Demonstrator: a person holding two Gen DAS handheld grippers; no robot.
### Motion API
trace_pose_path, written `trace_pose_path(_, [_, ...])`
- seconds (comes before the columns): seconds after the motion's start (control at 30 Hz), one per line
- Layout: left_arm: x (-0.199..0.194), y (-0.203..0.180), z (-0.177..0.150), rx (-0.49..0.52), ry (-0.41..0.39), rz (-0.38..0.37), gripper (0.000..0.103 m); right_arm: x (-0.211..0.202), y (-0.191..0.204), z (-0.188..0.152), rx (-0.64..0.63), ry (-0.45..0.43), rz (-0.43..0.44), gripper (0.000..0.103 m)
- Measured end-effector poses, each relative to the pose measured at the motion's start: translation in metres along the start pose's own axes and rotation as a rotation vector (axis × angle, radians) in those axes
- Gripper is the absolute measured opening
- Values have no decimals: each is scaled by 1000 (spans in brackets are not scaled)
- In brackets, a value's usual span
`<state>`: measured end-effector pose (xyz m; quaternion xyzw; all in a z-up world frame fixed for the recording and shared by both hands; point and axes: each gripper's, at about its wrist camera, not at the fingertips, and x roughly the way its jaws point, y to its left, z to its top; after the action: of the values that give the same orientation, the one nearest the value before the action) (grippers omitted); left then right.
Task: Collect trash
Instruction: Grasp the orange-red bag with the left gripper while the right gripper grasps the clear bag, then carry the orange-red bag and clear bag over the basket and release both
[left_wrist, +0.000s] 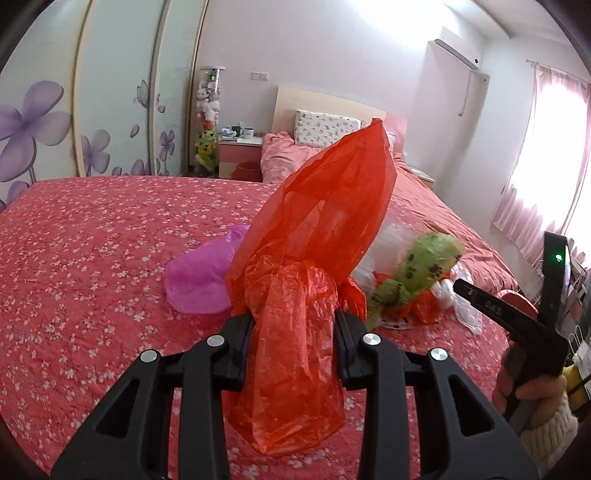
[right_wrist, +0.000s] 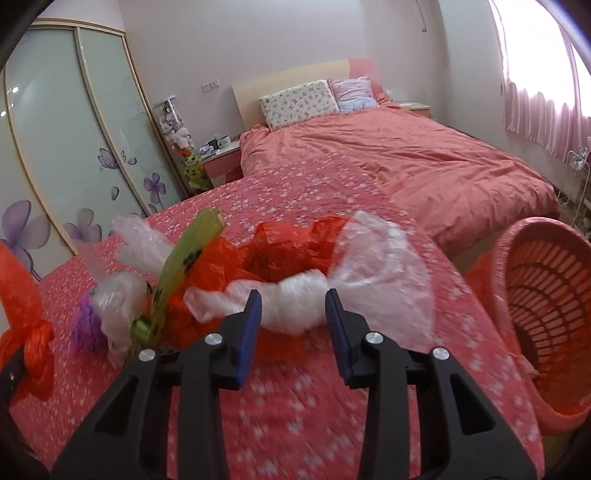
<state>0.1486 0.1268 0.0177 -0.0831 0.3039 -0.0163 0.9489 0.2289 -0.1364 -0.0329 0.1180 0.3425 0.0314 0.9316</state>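
Bedroom, floral red bedspread (left_wrist: 92, 258): left gripper (left_wrist: 293, 341) is clamping a red plastic bag (left_wrist: 317, 221) lifted off it, right gripper (right_wrist: 293, 321) is straddling a clear plastic bag (right_wrist: 295, 295), pads seemingly not yet pinching it, needing closing then carrying to the pink basket (right_wrist: 546, 314)

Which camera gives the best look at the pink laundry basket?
The right wrist view: the pink basket lies tipped at the bed's right edge, its slatted inside facing the camera. The left wrist view shows none of it clearly.
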Motion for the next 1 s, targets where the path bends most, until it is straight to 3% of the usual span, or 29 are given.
trace_pose_path(0.13, [2, 5, 1, -1, 5, 4, 34, 23, 8, 4, -16, 43, -38, 36])
trace_pose_path(0.17, [3, 5, 1, 0, 6, 5, 34, 28, 8, 4, -23, 61, -50, 33])
trace_pose_path(0.2, [4, 5, 1, 1, 9, 6, 34, 32, 8, 3, -31, 78, -58, 23])
trace_pose_path(0.27, [3, 5, 2, 4, 10, 6, 34, 32, 7, -2, -40, 86, -58, 17])
trace_pose_path(0.57, [1, -6, 2, 27, 9, -19, 34, -30, -19, -14, -23, -18, -25, 13])
trace_pose_path(1.0, [-5, -63, -5, 82, 25, -129, 34, -118, -51, -35, -44, -116, -33, 13])
